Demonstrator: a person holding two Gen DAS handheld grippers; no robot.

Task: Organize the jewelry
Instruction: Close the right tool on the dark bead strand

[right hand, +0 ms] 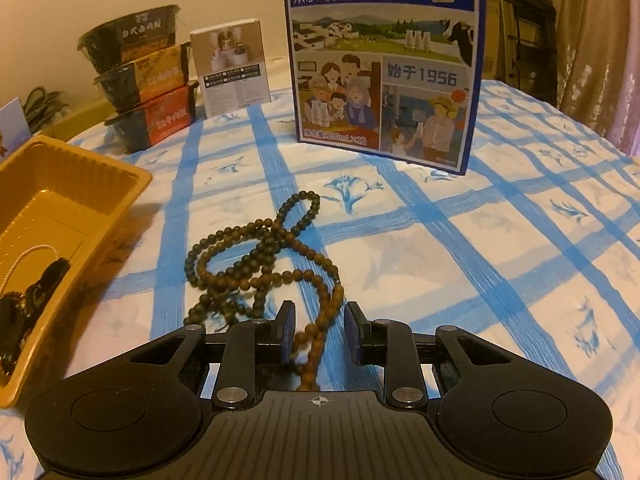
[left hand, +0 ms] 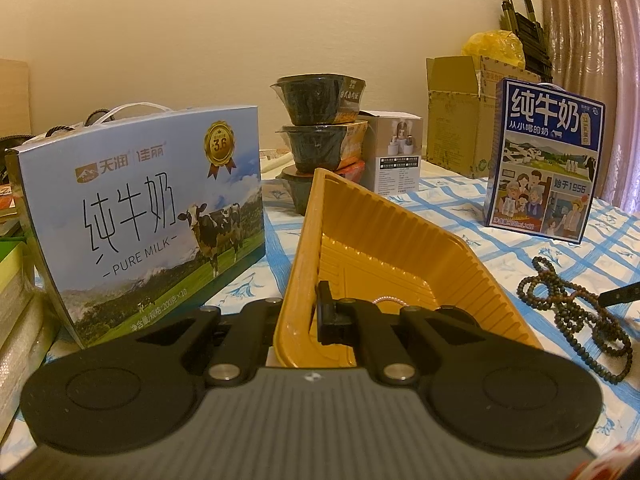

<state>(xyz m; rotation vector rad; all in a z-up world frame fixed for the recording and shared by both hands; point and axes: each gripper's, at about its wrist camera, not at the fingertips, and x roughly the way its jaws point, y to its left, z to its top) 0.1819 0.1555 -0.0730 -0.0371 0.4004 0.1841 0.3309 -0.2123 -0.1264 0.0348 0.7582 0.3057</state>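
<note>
A yellow plastic tray (left hand: 400, 240) lies on the blue-checked cloth. My left gripper (left hand: 308, 320) is shut on the tray's near rim, one finger (left hand: 326, 312) inside it, the other hidden behind the wall. A thin pale chain (left hand: 386, 300) lies in the tray; it also shows in the right wrist view (right hand: 28, 258), beside the left gripper's dark fingers. A long string of brown wooden beads (right hand: 264, 256) lies tangled on the cloth, right of the tray (right hand: 72, 184). My right gripper (right hand: 318, 332) is open, its fingers on either side of a bead strand. The beads also show in the left wrist view (left hand: 568, 304).
A light-blue milk carton (left hand: 144, 216) stands left of the tray. A dark-blue milk carton (right hand: 384, 60) stands behind the beads. Three stacked black food bowls (right hand: 144, 80), a small white box (right hand: 232, 68) and a cardboard box (left hand: 456, 120) stand at the back. Curtains hang at the right.
</note>
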